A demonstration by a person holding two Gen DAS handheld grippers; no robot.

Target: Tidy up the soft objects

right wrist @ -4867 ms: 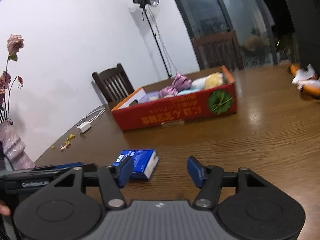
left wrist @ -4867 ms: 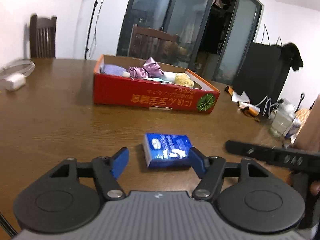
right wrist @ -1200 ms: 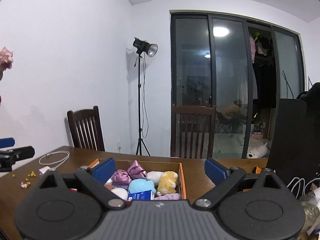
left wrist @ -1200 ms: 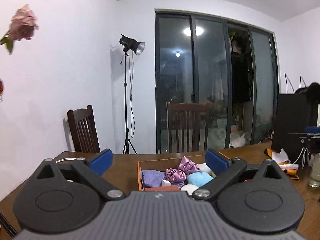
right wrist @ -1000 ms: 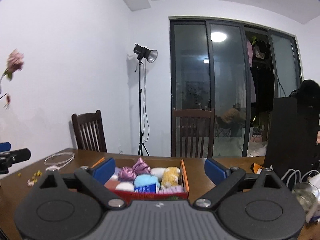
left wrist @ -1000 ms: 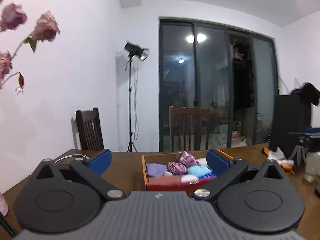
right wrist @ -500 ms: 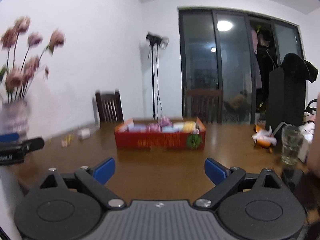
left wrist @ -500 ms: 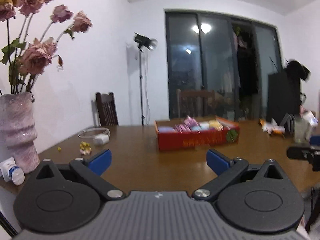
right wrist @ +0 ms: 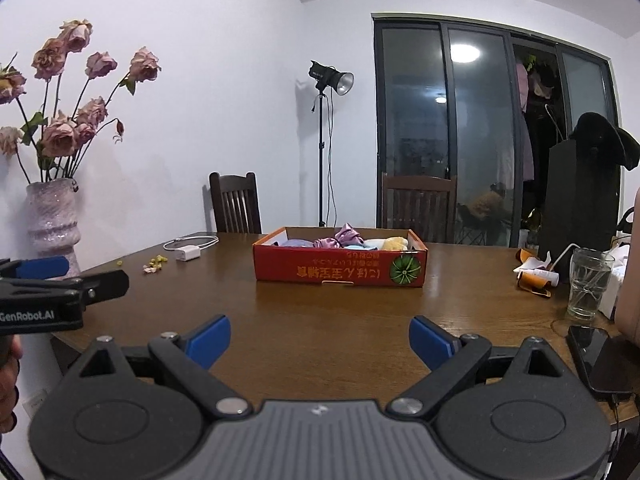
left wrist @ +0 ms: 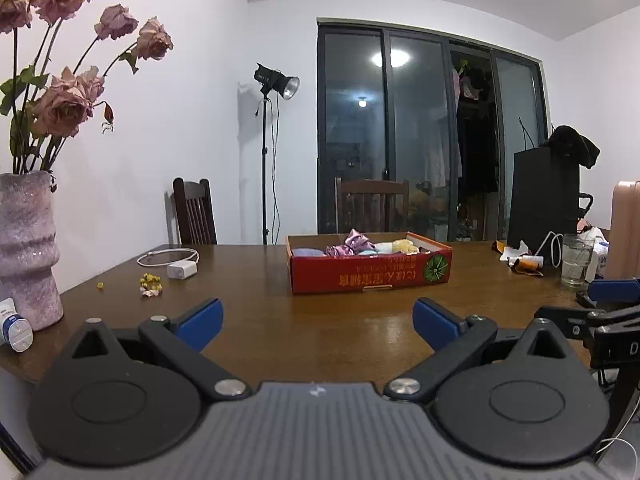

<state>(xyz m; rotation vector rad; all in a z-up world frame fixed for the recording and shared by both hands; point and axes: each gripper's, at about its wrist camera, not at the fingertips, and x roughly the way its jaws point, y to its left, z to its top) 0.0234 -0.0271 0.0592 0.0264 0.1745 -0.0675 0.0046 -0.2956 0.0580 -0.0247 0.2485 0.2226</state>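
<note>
The red cardboard box (left wrist: 370,276) sits toward the far middle of the wooden counter (left wrist: 320,332), and the soft things are gathered inside it: a shiny purple scrunchie (left wrist: 352,242), a lavender cloth (left wrist: 307,252), a pale blue piece and a yellow plush (left wrist: 405,245) show above its rim. The left gripper (left wrist: 316,318) hovers at the near edge of the counter, well apart from the box, its blue fingers (left wrist: 200,320) spread wide with nothing between them. The right gripper (right wrist: 320,338) is likewise held back from the box, fingers (right wrist: 210,338) wide apart and empty. No soft item is visible loose on the counter; what lies outside the box is a white charger with its cable (left wrist: 182,270), a few small yellow crumbs (left wrist: 149,282), a glass (right wrist: 588,284), a phone (right wrist: 600,360) and a vase of dried roses (left wrist: 26,248). The sorting looks essentially finished, with at most a final check or tidying of the box contents left.
</note>
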